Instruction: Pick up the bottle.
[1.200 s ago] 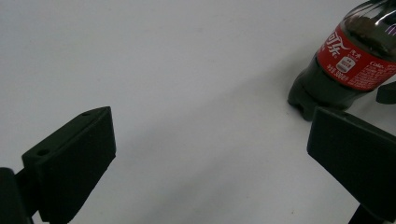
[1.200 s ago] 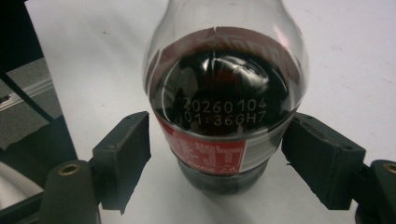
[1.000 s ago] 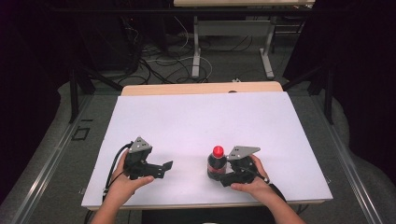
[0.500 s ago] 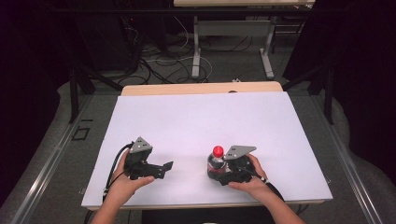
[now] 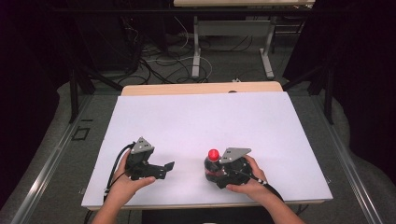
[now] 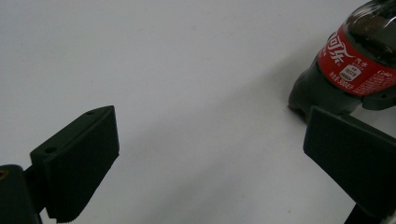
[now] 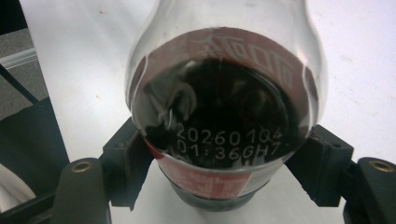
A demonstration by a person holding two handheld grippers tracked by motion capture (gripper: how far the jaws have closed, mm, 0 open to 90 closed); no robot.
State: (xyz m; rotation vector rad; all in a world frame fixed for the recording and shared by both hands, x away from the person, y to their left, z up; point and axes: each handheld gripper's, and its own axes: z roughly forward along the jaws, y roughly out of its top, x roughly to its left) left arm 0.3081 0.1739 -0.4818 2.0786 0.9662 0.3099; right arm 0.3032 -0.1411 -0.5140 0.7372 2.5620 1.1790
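Right tongs [image 7: 224,186] newly around half-hidden bottle [image 7: 224,107]

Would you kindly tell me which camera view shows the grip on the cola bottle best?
The right gripper view: the cola bottle sits close up with a black pad pressed on each side. The high view shows its red cap beside the right gripper; the left gripper view shows its red label and base at the edge.

Dim room, cables [image 5: 154,51] on grey floor [image 5: 233,70]
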